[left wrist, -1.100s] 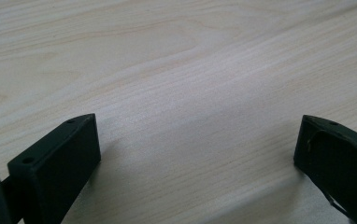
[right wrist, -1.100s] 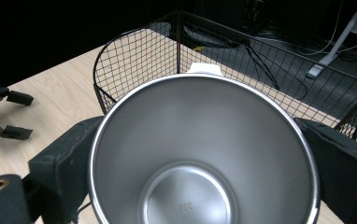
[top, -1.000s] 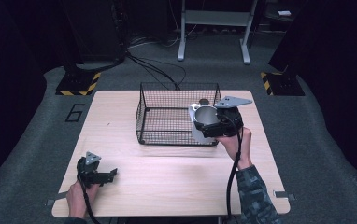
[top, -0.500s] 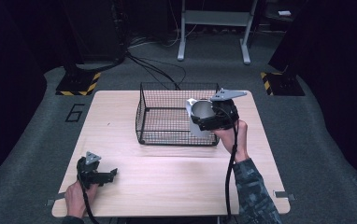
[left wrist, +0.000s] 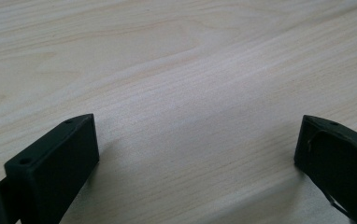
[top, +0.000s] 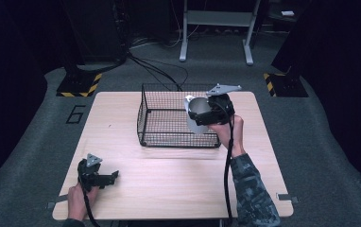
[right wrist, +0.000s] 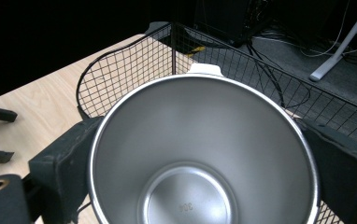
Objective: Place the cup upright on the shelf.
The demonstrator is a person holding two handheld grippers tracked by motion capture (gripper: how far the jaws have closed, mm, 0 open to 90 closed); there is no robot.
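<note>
My right gripper (top: 206,112) is shut on a white cup (top: 196,116) with a steel inside, holding it in the air over the right part of the black wire basket (top: 169,124). In the right gripper view the cup's steel interior (right wrist: 200,154) opens toward the camera, squeezed between the two black jaws, with the basket (right wrist: 134,60) beyond it. Near the table's front left corner my left gripper (top: 107,178) rests low on the wood. Its jaws stand wide apart in the left gripper view, with bare tabletop (left wrist: 181,93) between them.
The wooden table (top: 178,179) stands on grey carpet. Behind it are a white metal stand (top: 216,28), black cables (top: 159,71) on the floor and yellow-black striped blocks (top: 78,85) at both far corners. A cable trails from the right gripper along the forearm.
My right gripper has carried the cup up and leftward, from beside the basket's right wall to above its right part. The left gripper has stayed put.
</note>
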